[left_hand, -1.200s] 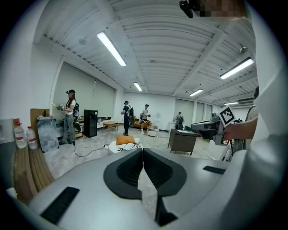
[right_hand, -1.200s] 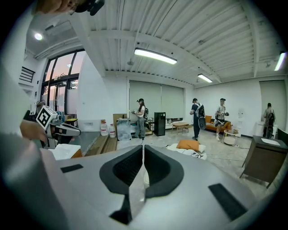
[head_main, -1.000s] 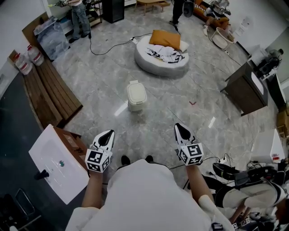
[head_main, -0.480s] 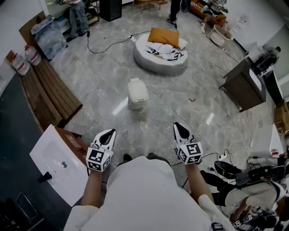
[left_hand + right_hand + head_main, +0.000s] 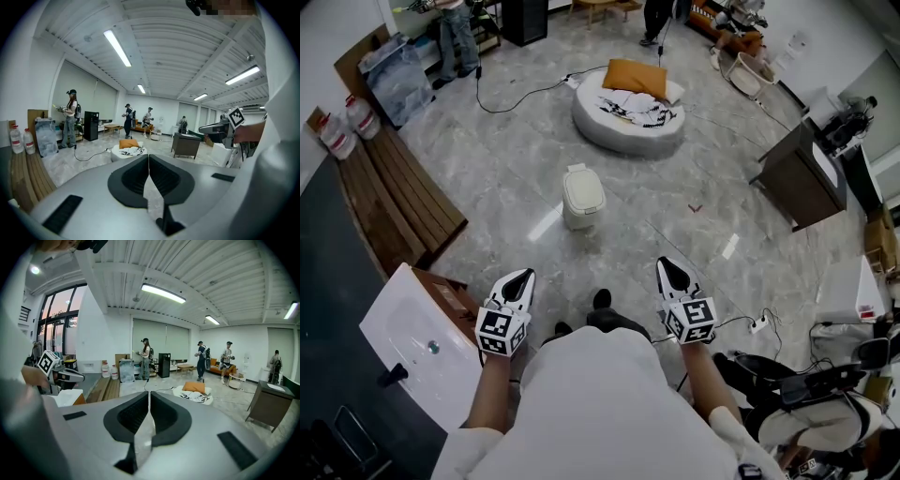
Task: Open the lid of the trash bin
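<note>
The cream trash bin point(image 5: 583, 199) stands on the grey marble floor point(image 5: 506, 150) well ahead of both grippers, roughly midway between their lines, with its lid point(image 5: 582, 190) lying shut on top. The left gripper point(image 5: 521, 276) and the right gripper point(image 5: 667, 264) are held level at the person's front, well apart from each other and from the bin. Each has its jaws pressed together with nothing between them. Beyond the bin, farther from the grippers, lies a round white floor cushion point(image 5: 623, 124) carrying an orange pillow point(image 5: 636, 77).
</note>
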Motion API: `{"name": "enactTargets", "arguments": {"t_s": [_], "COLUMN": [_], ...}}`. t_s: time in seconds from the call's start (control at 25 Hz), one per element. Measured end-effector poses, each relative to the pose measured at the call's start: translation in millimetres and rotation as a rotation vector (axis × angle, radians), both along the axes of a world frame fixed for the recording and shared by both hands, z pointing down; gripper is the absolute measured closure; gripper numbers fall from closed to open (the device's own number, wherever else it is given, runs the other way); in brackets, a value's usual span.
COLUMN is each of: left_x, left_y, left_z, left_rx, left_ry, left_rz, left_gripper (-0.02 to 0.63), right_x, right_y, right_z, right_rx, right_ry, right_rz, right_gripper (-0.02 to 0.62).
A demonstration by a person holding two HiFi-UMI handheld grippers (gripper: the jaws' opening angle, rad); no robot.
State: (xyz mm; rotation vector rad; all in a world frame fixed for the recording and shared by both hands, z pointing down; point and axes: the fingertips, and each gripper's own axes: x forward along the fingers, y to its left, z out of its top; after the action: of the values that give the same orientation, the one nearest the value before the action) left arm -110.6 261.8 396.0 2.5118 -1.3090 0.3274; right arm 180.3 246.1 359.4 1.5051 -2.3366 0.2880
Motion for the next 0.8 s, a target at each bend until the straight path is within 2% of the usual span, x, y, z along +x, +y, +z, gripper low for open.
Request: {"name": "enactTargets", "arguments": {"t_s": [0.36, 0.8], "left_x": [2.5, 17.0], "left_y": [-24.3, -86.8], "left_z": [2.2, -0.2], "left_rx": [-0.007, -0.012], "left_ry": [-0.019, -0.036], "left_rz": [-0.028, -0.078], "left_gripper": [0.588, 0.588], "right_x": [9.1, 18.1], "right_y": [-39.2, -117.5], "right_z": [4.7, 20.4], "right_rx": [-0.009, -0.032], "right_ry": [-0.006, -0.036], "right_rz": [-0.016, -0.065], "right_gripper": [0.56, 0.56]}}
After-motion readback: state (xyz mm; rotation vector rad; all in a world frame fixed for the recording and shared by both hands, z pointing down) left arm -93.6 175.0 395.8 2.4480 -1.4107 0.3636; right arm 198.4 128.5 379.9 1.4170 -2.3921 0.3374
